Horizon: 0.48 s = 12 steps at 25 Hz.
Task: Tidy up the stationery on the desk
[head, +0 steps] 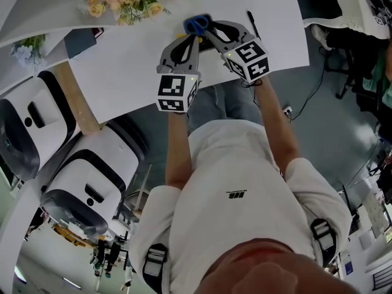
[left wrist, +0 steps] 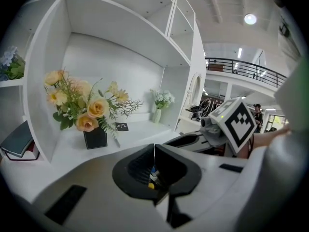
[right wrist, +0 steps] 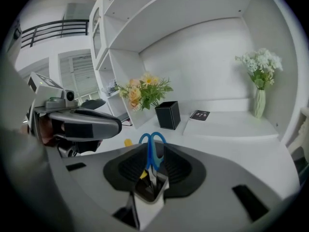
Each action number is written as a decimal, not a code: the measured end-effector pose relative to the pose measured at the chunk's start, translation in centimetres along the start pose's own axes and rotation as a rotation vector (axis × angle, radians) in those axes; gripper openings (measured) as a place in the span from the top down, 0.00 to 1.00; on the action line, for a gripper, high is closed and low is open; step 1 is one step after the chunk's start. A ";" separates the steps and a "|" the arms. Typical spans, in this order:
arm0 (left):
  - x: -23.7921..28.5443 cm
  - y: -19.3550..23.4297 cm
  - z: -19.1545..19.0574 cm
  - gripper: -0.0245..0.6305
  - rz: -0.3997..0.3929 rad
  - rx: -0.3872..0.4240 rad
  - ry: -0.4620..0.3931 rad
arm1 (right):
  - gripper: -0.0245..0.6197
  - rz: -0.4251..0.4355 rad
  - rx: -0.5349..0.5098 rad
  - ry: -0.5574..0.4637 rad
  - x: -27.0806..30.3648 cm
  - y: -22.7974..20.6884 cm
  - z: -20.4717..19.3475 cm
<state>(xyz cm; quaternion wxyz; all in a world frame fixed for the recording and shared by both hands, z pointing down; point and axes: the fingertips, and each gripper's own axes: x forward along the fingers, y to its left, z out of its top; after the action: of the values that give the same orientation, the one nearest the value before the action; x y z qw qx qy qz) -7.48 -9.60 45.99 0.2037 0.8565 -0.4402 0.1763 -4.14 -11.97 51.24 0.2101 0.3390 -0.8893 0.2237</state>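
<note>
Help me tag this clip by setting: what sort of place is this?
Probably an indoor office or showroom workspace. There is a white desk backed by built-in white shelving, decorated with a bouquet in a black box. A railed mezzanine gallery under ceiling lights shows in the background.

Nothing legible here, honestly. The little dark print on the person's white shirt (head: 236,194) is too tiny to read. Same with the black card (right wrist: 199,114).

1. White short-sleeved T-shirt (head: 236,182), with a small black chest print, perhaps a logo.
2. Dark shoulder straps (head: 321,234) with grey buckles.
3. Left tool (head: 196,39) and right tool (head: 206,33): grey shells, black-and-white marker cubes (head: 176,92).
</note>
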 end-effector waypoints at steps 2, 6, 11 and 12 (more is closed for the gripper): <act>0.5 -0.4 0.2 0.96 -0.013 0.006 0.002 | 0.83 -0.013 0.009 -0.007 -0.5 -0.6 0.0; 1.7 -1.4 0.5 0.96 -0.042 0.019 0.008 | 0.84 -0.041 0.023 -0.016 -1.6 -1.9 -0.1; 3.5 -2.9 0.9 0.96 -0.081 0.035 0.020 | 0.84 -0.080 0.050 -0.020 -2.9 -4.0 -0.7; 3.9 -3.2 1.0 0.96 -0.089 0.038 0.023 | 0.84 -0.088 0.056 -0.019 -3.1 -4.5 -0.8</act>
<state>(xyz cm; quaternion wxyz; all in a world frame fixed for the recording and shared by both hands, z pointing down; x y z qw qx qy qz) -2.58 -11.04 46.42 0.2002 0.8768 -0.3960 0.1853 1.31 -12.92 51.43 0.2018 0.3855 -0.8689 0.2359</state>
